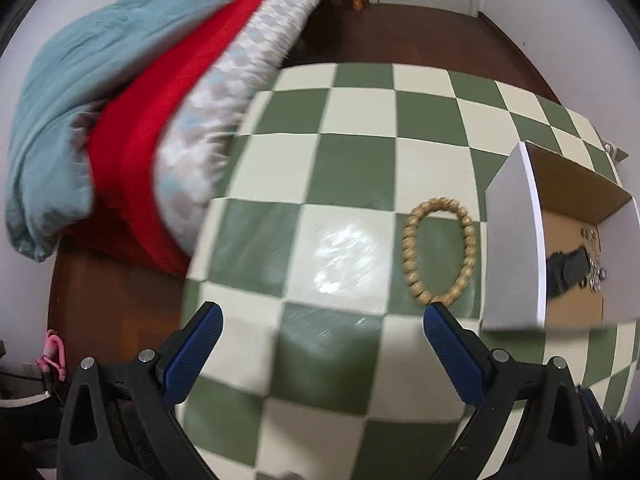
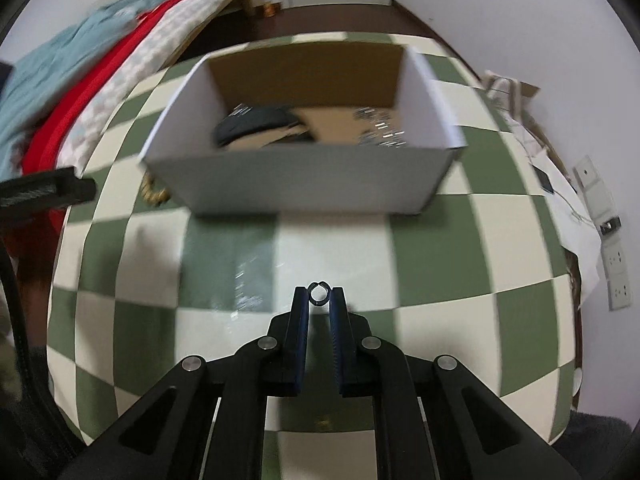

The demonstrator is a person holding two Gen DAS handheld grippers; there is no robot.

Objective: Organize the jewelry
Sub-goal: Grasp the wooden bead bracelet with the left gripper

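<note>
A tan beaded bracelet (image 1: 439, 251) lies on the green-and-cream checkered table (image 1: 352, 168), just left of a white cardboard box (image 1: 516, 240). My left gripper (image 1: 323, 318) is open and empty above the table, its right fingertip close to the bracelet's near end. My right gripper (image 2: 319, 295) is shut on a small dark ring (image 2: 319, 293), held above the table in front of the box (image 2: 304, 184). The box holds a dark band (image 2: 256, 126) and silvery jewelry (image 2: 380, 132). Part of the bracelet (image 2: 154, 194) shows at the box's left corner.
A bed with teal, red and patterned bedding (image 1: 132, 112) adjoins the table's left side. Brown floor (image 1: 400, 36) lies beyond. Papers and wall sockets (image 2: 600, 216) are at the table's right edge. The left gripper's body (image 2: 44, 190) shows at the left.
</note>
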